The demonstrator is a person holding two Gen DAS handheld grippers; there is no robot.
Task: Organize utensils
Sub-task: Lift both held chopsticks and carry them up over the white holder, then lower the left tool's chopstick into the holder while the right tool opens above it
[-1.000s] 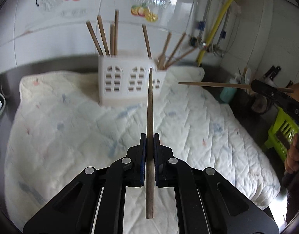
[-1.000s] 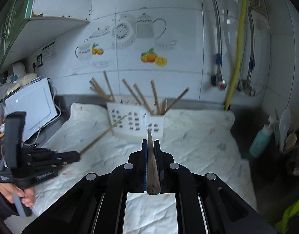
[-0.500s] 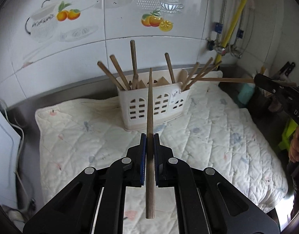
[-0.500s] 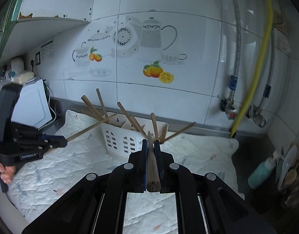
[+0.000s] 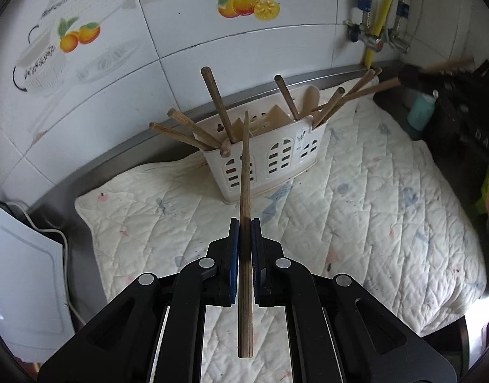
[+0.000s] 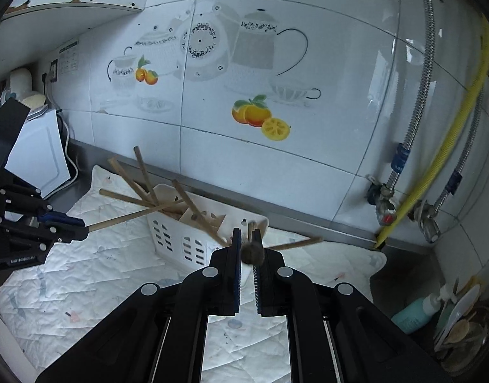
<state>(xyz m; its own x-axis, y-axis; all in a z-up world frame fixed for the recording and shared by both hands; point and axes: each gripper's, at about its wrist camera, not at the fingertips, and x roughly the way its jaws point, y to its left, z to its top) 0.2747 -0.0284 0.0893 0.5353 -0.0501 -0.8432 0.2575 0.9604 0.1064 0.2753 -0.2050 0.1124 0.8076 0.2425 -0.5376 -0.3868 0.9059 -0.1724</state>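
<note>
A white slotted utensil holder (image 5: 270,156) stands on a quilted mat (image 5: 356,210) by the tiled wall and holds several wooden chopsticks and spoons. My left gripper (image 5: 244,223) is shut on a wooden chopstick (image 5: 245,175) whose tip reaches the holder's left compartment rim. My right gripper (image 6: 248,233) is shut on another chopstick (image 6: 251,252), seen end-on, above the holder's right end (image 6: 193,239). The left gripper and its chopstick also show in the right wrist view (image 6: 53,223); the right gripper shows blurred in the left wrist view (image 5: 413,78).
A white appliance (image 5: 18,287) with a cable stands left of the mat. Yellow and braided pipes with valves (image 6: 400,198) run down the wall at right. A teal bottle (image 6: 416,312) and a bowl of spoons (image 6: 464,328) stand right of the mat.
Both grippers have moved closer to the holder and higher over it, chopsticks tilting down toward its compartments. The right gripper is in fast motion, blurred.
</note>
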